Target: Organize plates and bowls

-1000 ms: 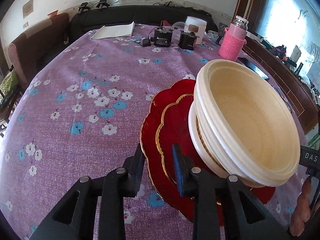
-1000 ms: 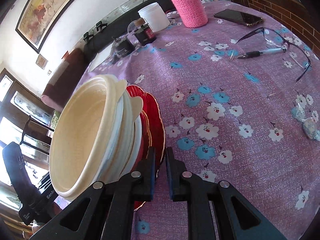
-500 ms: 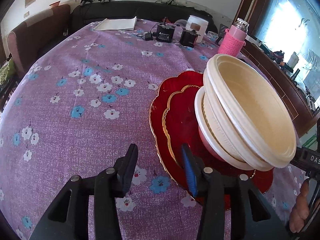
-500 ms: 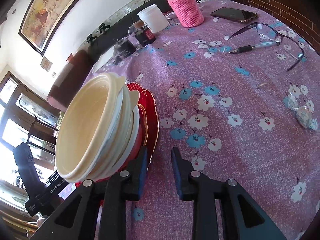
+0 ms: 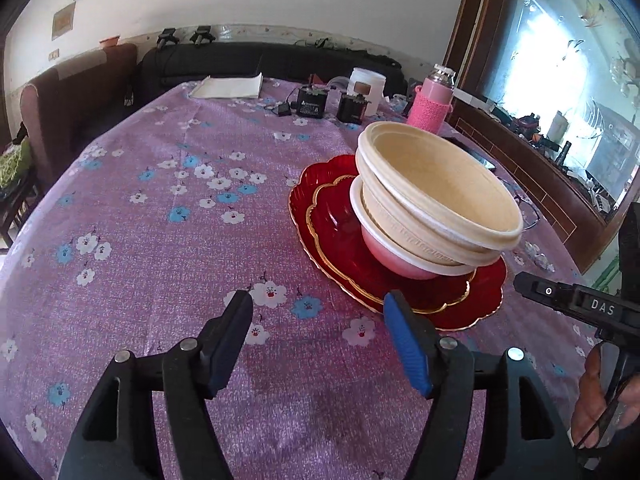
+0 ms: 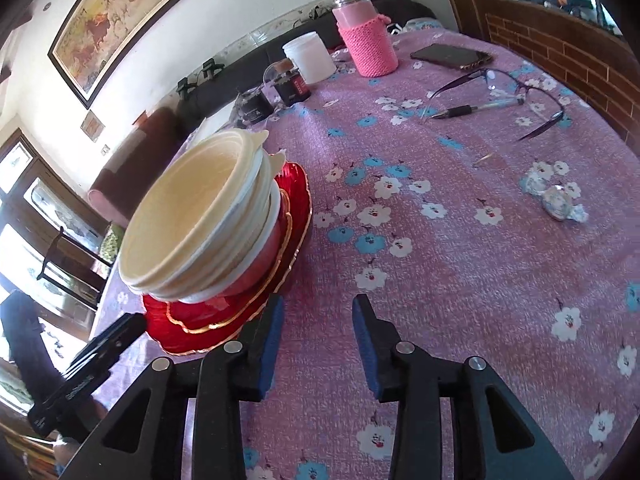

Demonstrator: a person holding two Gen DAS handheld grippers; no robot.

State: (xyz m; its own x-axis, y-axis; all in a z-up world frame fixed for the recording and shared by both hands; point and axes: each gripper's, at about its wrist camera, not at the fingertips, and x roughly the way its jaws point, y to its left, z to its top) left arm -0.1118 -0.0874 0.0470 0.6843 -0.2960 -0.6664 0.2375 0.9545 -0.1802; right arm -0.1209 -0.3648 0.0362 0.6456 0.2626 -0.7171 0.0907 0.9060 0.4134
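We see the left gripper [image 5: 318,312] with its jaws spread wide and nothing between them, hovering over the purple flowered tabletop [image 5: 160,240]. Just beyond the tip of its right-hand jaw lies the large red plate [image 5: 476,300] with a gilt scalloped edge, and on it a smaller red plate [image 5: 332,216] of the same kind. On the plates stands a stack of bowls [image 5: 432,200]: a pink one at the bottom and cream ones nested above, the topmost sitting tilted. The right gripper [image 6: 318,320] also has its jaws spread and empty; from its camera the plates [image 6: 192,320] and the bowl stack [image 6: 200,216] lie ahead and to the left of the left-hand jaw, whose tip is just beside the plate rim, though we cannot tell whether they touch. Far ahead of these jaws, well apart from the stack, we see a pink knitted bottle [image 6: 366,36], a white jar [image 6: 308,58], a phone [image 6: 450,56], a pair of glasses [image 6: 516,92] and a pen [image 6: 468,110]. To the right of the right-hand jaw lie crumpled wrappers [image 6: 558,200]. In the left camera a white notebook [image 5: 228,86] rests at the far edge of the tabletop.
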